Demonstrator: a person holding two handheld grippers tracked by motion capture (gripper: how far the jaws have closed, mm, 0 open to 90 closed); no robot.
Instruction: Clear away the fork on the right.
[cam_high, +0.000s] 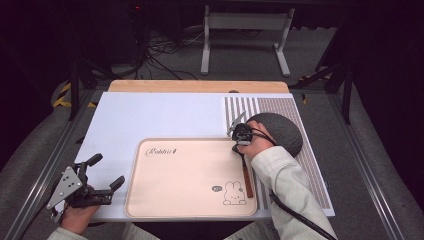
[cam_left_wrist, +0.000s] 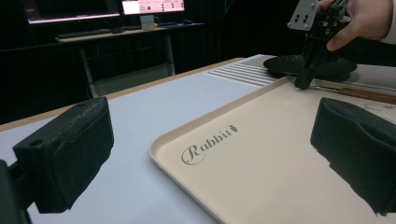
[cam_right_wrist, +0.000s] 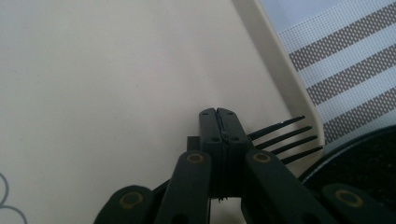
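Across the white table mat, the right gripper (cam_high: 242, 141) pinches a wooden-handled fork (cam_high: 247, 176) at the pink tray's (cam_high: 150, 200) right edge, likely to place it, while the left gripper (cam_high: 102, 176) waits open alongside.

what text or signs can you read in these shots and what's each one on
"Rabbit" in cursive, with a small carrot mark after it: on the beige tray, near one corner.
Small dark speech bubble beside the rabbit drawing on the tray: too small to read.
Monitor screens on the desk behind the table: text too blurred to read.
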